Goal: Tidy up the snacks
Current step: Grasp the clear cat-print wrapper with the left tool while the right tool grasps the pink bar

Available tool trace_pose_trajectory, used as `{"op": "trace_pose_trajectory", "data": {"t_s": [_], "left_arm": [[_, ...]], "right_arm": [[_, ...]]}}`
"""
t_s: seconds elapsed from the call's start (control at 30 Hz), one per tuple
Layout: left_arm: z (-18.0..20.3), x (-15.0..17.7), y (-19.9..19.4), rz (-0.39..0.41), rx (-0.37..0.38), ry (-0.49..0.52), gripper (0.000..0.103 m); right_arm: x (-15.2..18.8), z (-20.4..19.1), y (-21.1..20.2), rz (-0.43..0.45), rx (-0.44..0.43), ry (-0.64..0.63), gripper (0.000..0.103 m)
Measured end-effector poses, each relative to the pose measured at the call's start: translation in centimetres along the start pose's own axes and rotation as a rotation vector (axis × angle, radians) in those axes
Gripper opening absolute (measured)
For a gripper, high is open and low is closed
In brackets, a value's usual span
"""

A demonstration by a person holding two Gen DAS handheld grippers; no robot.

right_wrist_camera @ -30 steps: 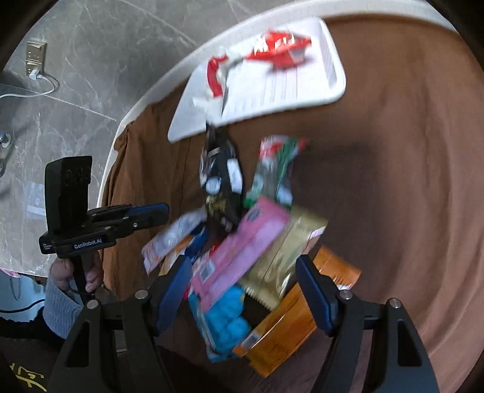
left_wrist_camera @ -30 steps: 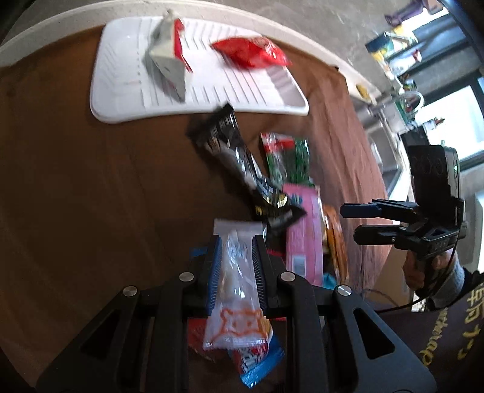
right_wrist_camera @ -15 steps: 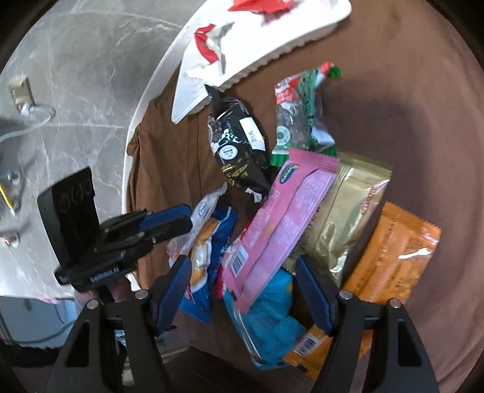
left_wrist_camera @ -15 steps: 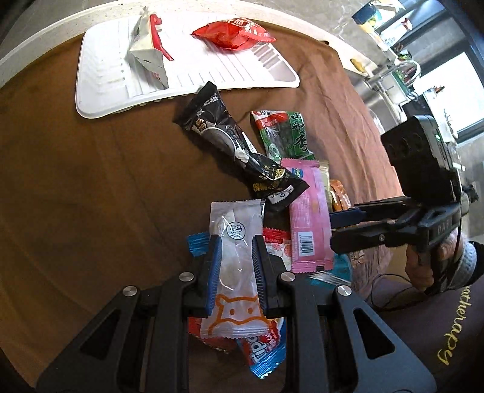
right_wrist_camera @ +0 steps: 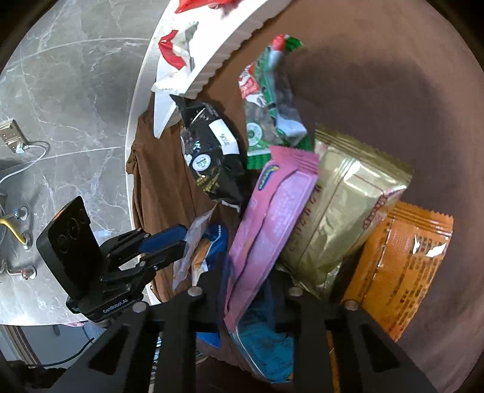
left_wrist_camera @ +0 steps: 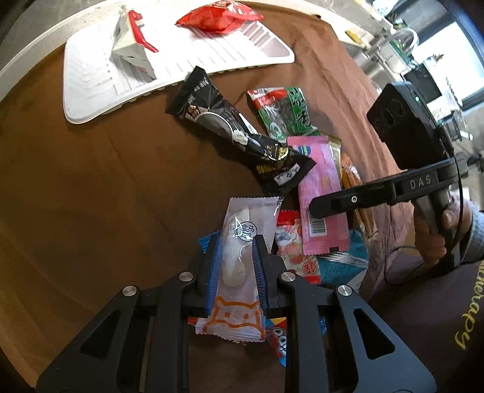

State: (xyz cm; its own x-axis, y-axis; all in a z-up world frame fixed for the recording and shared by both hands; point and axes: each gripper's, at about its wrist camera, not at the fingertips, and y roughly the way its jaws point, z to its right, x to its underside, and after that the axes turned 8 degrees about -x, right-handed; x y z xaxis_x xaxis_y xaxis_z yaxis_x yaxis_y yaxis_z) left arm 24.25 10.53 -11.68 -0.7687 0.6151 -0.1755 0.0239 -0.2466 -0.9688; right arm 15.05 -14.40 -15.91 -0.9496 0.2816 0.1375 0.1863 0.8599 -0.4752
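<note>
My left gripper (left_wrist_camera: 234,246) is shut on a clear white snack packet with an orange cat face (left_wrist_camera: 239,263), held over the snack pile; it also shows in the right wrist view (right_wrist_camera: 165,248). My right gripper (right_wrist_camera: 249,279) is closed around the near end of the pink packet (right_wrist_camera: 272,211) in the pile; its fingers (left_wrist_camera: 348,201) lie over that pink packet (left_wrist_camera: 320,181) in the left wrist view. A white ribbed tray (left_wrist_camera: 90,78) at the far edge holds a red bag (left_wrist_camera: 217,19) and a white-and-red packet (left_wrist_camera: 130,51).
The pile on the brown tablecloth (left_wrist_camera: 75,181) also holds a black packet (left_wrist_camera: 242,136), a green packet (left_wrist_camera: 287,112), a gold packet (right_wrist_camera: 341,205), an orange packet (right_wrist_camera: 402,266) and blue packets (right_wrist_camera: 263,338). The table's edge and a marble floor (right_wrist_camera: 75,90) lie left.
My right gripper came down onto the pile and narrowed from wide open onto the pink packet. My left gripper still grips the cat-face packet and has shifted slightly.
</note>
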Motion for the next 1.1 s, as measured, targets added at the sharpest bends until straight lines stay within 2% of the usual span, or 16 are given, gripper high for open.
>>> {"op": "trace_pose_trajectory", "data": {"t_s": [0.3, 0.4, 0.57, 0.6, 0.7, 0.77, 0.83, 0.93, 1.1], "left_arm": [[-0.4, -0.2, 0.0, -0.053, 0.047, 0.030, 0.020], [-0.3, -0.1, -0.4, -0.053, 0.057, 0.054, 0.020], [-0.6, -0.1, -0.6, -0.051, 0.090, 0.035, 0.022], [-0.7, -0.1, -0.6, -0.051, 0.098, 0.033, 0.029], [-1.0, 0.1, -0.6, -0.044, 0.145, 0.023, 0.085], [-1.0, 0.2, -0.4, -0.048, 0.170, 0.011, 0.086], [-0.9, 0.2, -0.4, -0.041, 0.142, 0.018, 0.086], [-1.0, 0.3, -0.1, -0.048, 0.150, 0.018, 0.086], [-2.0, 0.1, 0.7, -0.046, 0.090, 0.014, 0.086]], "right_arm": [[0.1, -0.3, -0.1, -0.017, 0.009, -0.030, 0.021], [0.0, -0.4, 0.3, -0.018, 0.004, -0.025, 0.021], [-0.1, -0.1, 0.3, -0.016, 0.001, -0.019, 0.021], [-0.1, -0.1, 0.3, -0.015, 0.001, -0.017, 0.021], [-0.1, 0.1, 0.2, -0.015, -0.002, -0.012, 0.021], [-0.1, 0.3, 0.1, -0.016, -0.002, -0.010, 0.021], [-0.1, 0.4, 0.0, -0.013, -0.002, -0.004, 0.021], [0.0, 0.6, -0.1, -0.011, -0.002, 0.002, 0.023], [0.0, 0.7, -0.2, -0.011, 0.002, 0.008, 0.027]]}}
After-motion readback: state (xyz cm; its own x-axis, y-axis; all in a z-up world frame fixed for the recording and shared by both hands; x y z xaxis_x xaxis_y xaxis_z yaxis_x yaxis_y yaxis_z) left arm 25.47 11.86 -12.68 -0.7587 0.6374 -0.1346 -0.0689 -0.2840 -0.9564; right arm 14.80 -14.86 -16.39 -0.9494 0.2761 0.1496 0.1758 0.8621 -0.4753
